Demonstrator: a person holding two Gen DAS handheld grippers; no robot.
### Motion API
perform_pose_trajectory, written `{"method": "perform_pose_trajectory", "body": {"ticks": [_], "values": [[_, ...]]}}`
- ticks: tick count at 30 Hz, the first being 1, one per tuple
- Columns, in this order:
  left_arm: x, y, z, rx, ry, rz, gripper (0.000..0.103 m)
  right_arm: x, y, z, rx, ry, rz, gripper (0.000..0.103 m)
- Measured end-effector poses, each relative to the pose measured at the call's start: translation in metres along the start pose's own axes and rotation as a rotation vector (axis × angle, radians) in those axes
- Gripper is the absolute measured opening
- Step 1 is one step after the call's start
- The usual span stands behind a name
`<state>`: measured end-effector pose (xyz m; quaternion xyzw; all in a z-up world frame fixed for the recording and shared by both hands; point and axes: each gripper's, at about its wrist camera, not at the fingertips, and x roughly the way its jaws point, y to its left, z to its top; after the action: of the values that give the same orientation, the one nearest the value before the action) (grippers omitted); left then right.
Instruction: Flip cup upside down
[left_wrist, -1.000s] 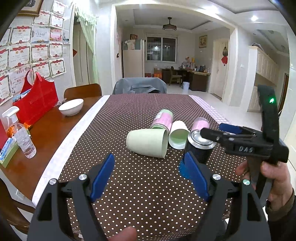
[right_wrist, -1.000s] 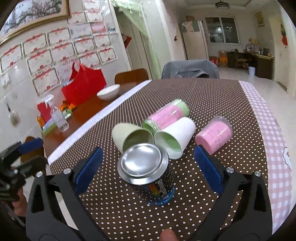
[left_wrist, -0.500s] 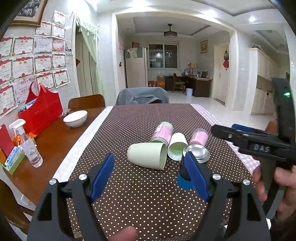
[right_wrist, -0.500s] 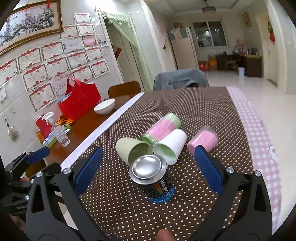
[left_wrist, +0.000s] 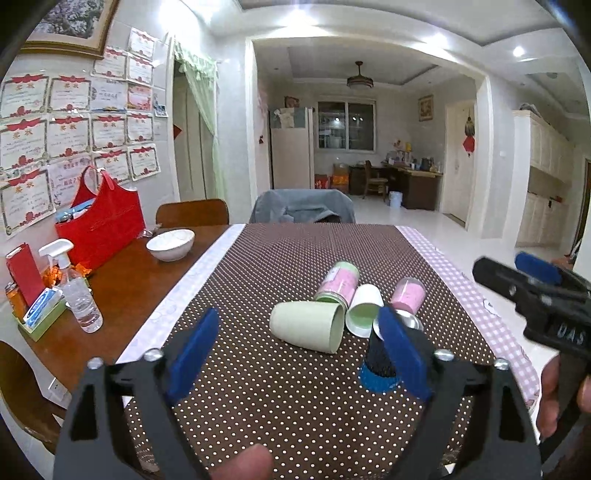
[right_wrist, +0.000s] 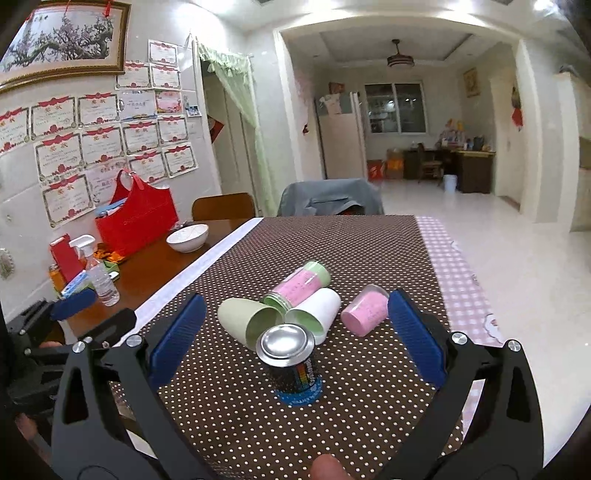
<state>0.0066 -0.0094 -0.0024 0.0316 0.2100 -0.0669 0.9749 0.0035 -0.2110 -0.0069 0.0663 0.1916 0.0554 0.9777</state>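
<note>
On the dotted cloth I count five cups: four lie on their sides, namely the pale green cup (right_wrist: 246, 320), the white cup (right_wrist: 314, 311), the pink cup with green ends (right_wrist: 298, 285) and the small pink cup (right_wrist: 364, 312); one dark cup (right_wrist: 293, 363) stands upside down. I see one white bowl (right_wrist: 187, 237), one red bag (right_wrist: 136, 218), one spray bottle (right_wrist: 96, 273), and perhaps two chairs.
</note>
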Motion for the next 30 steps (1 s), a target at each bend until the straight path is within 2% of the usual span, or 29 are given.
{"method": "perform_pose_trajectory", "body": {"ticks": [8, 30], "values": [[-0.015, 0.000, -0.005, 0.007, -0.033, 0.030, 0.087, -0.006, 0.014, -0.013, -0.023, -0.011, -0.047, 0.097], [-0.027, -0.002, -0.015, 0.012, -0.075, 0.048, 0.087, -0.010, 0.016, -0.015, -0.017, -0.018, -0.060, 0.097]]}}
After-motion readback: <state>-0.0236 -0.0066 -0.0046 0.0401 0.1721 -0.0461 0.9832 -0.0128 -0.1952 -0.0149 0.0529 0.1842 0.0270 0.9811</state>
